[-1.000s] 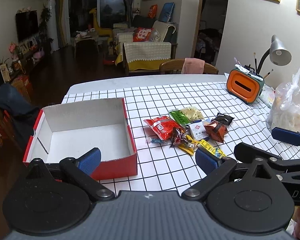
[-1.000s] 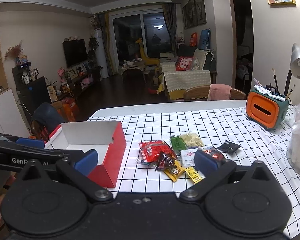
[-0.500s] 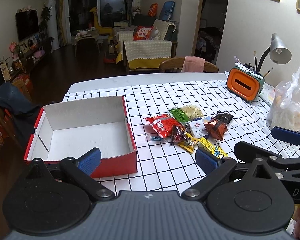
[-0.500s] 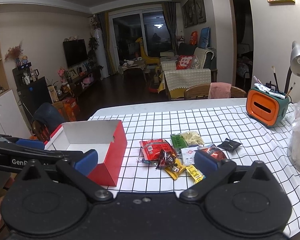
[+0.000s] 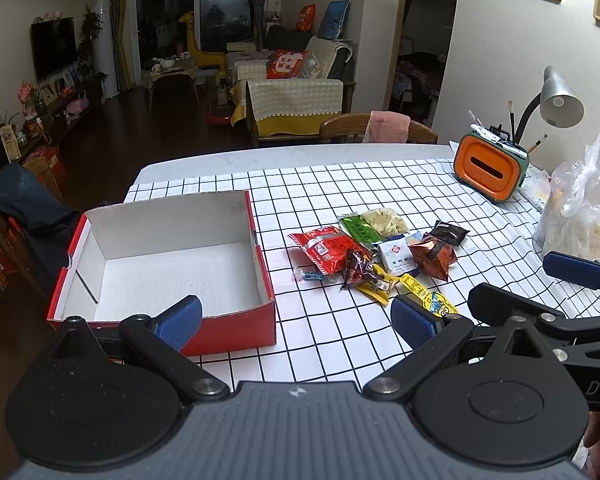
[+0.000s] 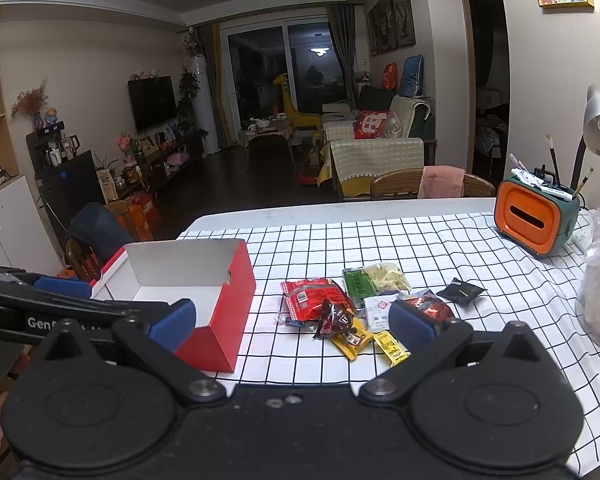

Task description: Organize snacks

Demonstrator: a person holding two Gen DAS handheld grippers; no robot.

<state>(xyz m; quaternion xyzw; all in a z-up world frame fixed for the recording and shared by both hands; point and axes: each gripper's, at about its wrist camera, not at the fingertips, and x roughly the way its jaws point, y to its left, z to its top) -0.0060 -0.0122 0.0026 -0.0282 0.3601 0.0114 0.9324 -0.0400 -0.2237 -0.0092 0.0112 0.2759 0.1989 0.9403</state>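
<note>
- Snack packets [image 5: 376, 256] heaped on checked tablecloth [image 5: 340, 200], just right of red box [image 5: 168, 256], not touching it; box holds nothing.
- Left wrist view: left gripper [image 5: 296, 320] spread wide, empty, above the cloth near the box's front right corner.
- Right wrist view: right gripper [image 6: 292, 320] wide, empty; packets [image 6: 360, 304] between its pads, right of box [image 6: 220, 300].

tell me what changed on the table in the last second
Very little: both grippers eased slightly toward the table, jaws open, gripping nothing. The snack pile lies untouched beside the empty red box; left gripper and right gripper remain short of both.
</note>
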